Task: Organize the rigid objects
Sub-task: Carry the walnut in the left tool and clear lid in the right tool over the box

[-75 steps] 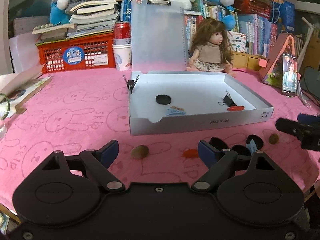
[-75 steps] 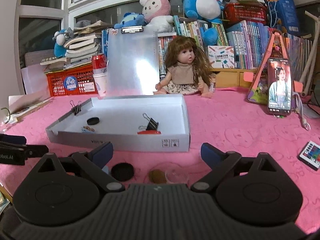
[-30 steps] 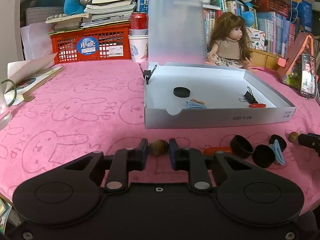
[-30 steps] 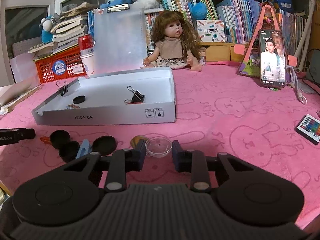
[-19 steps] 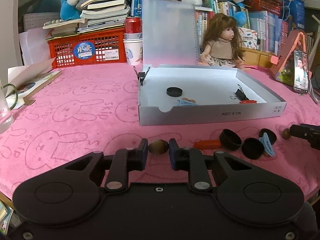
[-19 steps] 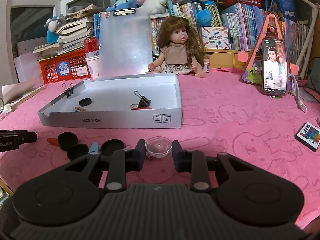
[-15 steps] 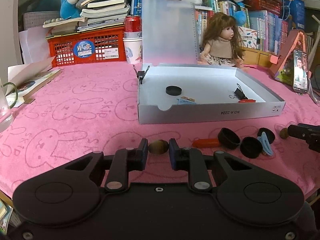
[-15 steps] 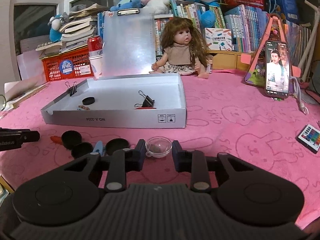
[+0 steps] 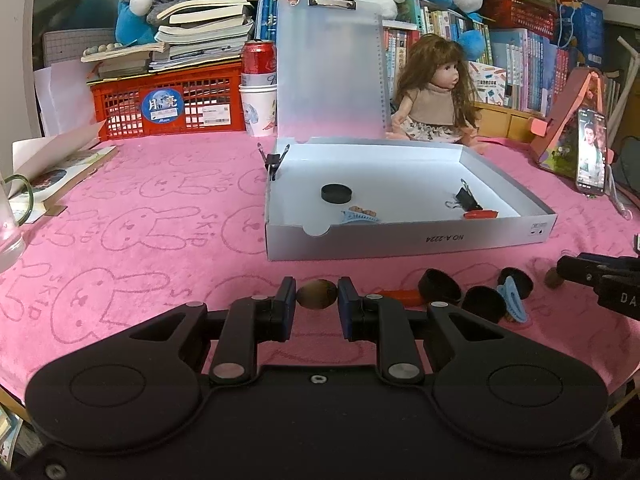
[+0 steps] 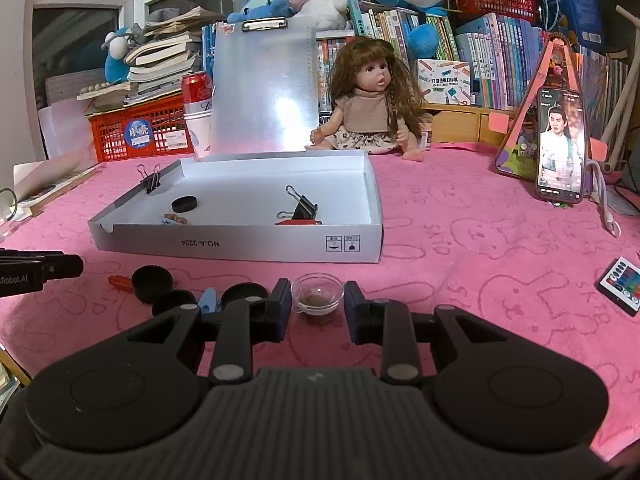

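Note:
My left gripper [image 9: 317, 296] is shut on a brown nut [image 9: 317, 295] and holds it a little above the pink cloth, in front of the white box [image 9: 408, 238]. My right gripper [image 10: 318, 294] is shut on a small clear glass bowl [image 10: 318, 292]; a second brown nut [image 10: 316, 301] shows through it on the cloth. The box [image 10: 240, 242] holds a black cap [image 9: 337, 193], a binder clip [image 9: 464, 200], a red piece [image 9: 480, 213] and a blue clip [image 9: 358, 216]. Several black caps [image 9: 438, 285], a blue clip [image 9: 512, 300] and a red piece [image 9: 400, 295] lie on the cloth.
A doll [image 9: 434, 92] sits behind the box beside an upright clear clipboard [image 9: 330, 68]. A red crate [image 9: 164, 106], a can on cups [image 9: 258, 92], a phone on a stand [image 10: 560, 144] and a remote [image 10: 622, 286] ring the pink cloth. A glass [image 9: 8, 224] stands far left.
Both grippers closed from wide open, the left on the nut and the right on the glass bowl. In the last half second both lifted slightly and drew back from the box.

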`<state>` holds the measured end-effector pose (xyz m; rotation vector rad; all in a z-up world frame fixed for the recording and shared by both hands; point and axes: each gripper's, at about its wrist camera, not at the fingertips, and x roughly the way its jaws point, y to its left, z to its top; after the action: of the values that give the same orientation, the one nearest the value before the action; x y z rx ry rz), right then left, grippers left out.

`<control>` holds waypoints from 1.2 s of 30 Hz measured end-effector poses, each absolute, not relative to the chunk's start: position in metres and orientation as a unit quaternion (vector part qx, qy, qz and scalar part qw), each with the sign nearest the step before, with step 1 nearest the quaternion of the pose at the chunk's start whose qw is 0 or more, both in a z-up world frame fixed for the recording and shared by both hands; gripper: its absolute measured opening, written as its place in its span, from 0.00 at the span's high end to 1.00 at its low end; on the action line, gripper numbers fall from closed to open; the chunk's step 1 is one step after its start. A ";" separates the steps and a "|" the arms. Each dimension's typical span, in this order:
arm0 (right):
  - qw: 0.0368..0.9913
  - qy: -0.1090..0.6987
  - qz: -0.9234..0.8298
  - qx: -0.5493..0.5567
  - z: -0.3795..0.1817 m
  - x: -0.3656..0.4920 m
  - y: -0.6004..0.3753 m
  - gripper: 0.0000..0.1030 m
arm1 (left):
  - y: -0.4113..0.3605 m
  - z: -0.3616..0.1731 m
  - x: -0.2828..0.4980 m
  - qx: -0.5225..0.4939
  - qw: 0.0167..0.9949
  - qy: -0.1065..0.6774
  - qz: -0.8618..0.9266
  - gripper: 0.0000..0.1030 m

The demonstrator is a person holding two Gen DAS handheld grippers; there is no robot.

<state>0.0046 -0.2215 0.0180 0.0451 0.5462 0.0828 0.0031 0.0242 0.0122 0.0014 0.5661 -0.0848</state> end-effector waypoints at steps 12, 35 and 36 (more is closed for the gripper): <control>0.961 0.271 0.037 0.028 0.027 0.015 -0.224 0.68 | 0.020 0.027 0.019 -0.005 0.960 0.276 -0.051 0.79; 0.961 0.269 0.033 0.053 0.051 0.060 -0.233 0.68 | 0.013 0.053 0.079 -0.015 0.953 0.289 -0.086 0.79; 0.960 0.271 0.035 0.055 0.053 0.063 -0.233 0.68 | 0.014 0.054 0.084 -0.020 0.953 0.290 -0.086 0.79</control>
<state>0.0634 -0.2334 0.0526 0.1120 0.5485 0.0700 0.0835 0.0136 0.0542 -0.0397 0.5901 -0.1745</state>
